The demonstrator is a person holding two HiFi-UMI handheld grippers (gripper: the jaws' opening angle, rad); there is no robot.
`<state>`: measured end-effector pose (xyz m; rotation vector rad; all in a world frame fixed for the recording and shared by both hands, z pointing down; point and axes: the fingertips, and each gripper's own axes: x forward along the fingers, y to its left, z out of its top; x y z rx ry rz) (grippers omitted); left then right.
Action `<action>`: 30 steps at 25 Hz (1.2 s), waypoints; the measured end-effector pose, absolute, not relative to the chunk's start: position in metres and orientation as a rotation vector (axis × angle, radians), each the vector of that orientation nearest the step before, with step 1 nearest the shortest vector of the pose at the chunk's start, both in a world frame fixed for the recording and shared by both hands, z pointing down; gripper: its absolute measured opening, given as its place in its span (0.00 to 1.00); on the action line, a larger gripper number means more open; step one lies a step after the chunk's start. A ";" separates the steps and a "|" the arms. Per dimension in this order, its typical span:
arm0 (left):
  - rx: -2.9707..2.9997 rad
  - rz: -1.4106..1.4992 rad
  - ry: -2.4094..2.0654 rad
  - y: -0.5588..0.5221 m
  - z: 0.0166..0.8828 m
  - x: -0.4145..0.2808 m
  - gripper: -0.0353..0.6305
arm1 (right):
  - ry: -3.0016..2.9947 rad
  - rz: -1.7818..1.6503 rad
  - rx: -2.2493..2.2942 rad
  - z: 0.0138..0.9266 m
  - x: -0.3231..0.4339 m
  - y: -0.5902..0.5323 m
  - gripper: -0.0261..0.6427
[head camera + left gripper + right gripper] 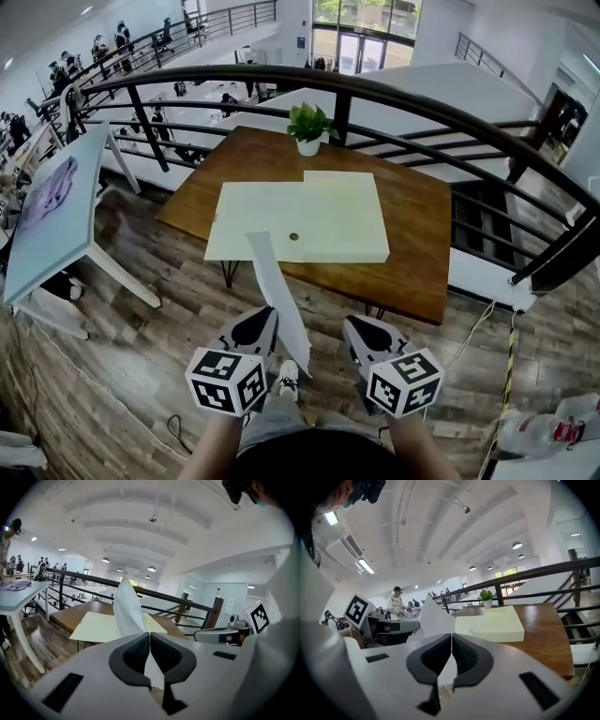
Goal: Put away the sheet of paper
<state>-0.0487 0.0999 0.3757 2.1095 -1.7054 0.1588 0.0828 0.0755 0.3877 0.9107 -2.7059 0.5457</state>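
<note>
Wooden table (412, 234) ahead: our left gripper (263, 323) and right gripper (356, 328) (all 2 clamped tight) pinch the sheet of paper (277, 291) short of it; stowing remains.

The sheet of paper (278, 291) is shown white. The table (412, 225) is grained brown, and the slab (309, 220) is coloured pale yellow.

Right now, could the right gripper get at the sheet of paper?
Probably yes: the sheet of paper, clamped in the left gripper, stands beside the right gripper with nothing between, though its shut jaws must open first.
</note>
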 end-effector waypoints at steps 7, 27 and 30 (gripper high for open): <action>2.174 0.162 -1.670 0.023 0.361 -0.099 0.09 | -2.691 0.536 1.014 0.377 0.043 0.003 0.08; 2.231 0.167 -1.531 -0.075 0.366 -0.157 0.09 | -2.577 0.587 1.192 0.388 0.008 -0.072 0.08; 2.235 0.151 -1.549 -0.089 0.359 -0.163 0.09 | -2.569 0.595 1.192 0.392 0.010 -0.083 0.08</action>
